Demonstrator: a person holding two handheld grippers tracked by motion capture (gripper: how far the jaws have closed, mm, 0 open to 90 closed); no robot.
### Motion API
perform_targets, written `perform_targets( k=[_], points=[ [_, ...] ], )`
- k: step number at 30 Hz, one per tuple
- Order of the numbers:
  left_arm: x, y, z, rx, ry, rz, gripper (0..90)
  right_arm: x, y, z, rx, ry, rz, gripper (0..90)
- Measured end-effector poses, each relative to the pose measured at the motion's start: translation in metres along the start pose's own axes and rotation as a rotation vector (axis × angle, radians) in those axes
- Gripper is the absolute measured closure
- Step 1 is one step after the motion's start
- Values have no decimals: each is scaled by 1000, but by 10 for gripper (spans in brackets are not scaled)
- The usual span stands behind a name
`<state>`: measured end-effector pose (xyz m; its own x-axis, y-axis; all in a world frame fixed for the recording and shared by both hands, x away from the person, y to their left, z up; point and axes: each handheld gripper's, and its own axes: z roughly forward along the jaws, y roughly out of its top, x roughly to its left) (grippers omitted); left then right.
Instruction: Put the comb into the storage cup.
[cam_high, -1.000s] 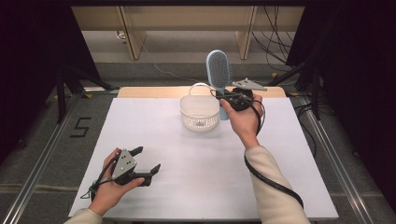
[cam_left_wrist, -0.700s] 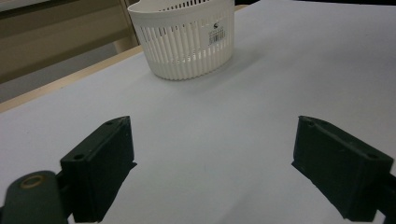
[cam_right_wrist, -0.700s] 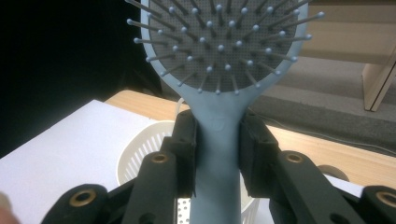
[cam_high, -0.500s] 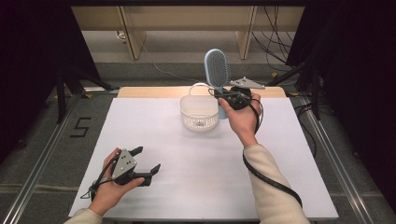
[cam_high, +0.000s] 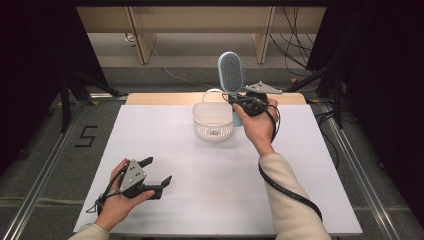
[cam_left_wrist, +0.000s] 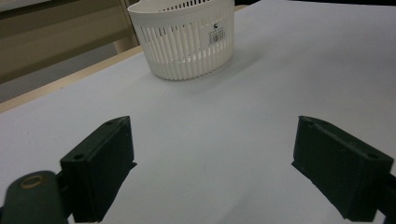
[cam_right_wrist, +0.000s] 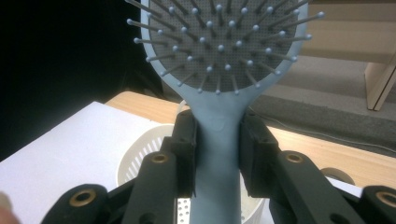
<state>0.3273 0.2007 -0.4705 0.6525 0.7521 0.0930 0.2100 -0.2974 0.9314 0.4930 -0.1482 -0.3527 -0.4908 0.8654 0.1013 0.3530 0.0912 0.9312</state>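
Hairbrush (cam_high: 231, 75) in pale blue plastic stands upright above the far side of the desk (cam_high: 300, 200), its handle pinched between the jaws of the right hand-held gripper (cam_high: 239, 102), just beside and slightly above the white slatted basket (cam_high: 213, 122). In the right gripper view the two black jaws press on the narrow neck of the brush (cam_right_wrist: 219, 70), right below the bristled pad, with the basket (cam_right_wrist: 140, 154) rim showing beneath. The left hand-held gripper (cam_high: 159, 172) rests low near the desk's front edge, well apart from the brush, its jaws spread and holding nothing; the left gripper view looks between them across bare white surface to the basket (cam_left_wrist: 184, 39). By the look of it, the brush is light and stiff, its smooth plastic handle liable to slip or swivel in a narrow pinch, while the ball-tipped pins would bend under pressure. The neck or the handle seems the sound place to take hold, never the cushioned bristle face. The top-heavy head could tip the brush if the grip loosens over the basket.
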Motion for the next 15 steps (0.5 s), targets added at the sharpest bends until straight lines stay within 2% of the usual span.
perform_targets(
  k=[15],
  points=[
    [0, 0, 0, -1, -1, -2, 119, 1, 4, 5, -2, 2, 0, 704]
  ],
)
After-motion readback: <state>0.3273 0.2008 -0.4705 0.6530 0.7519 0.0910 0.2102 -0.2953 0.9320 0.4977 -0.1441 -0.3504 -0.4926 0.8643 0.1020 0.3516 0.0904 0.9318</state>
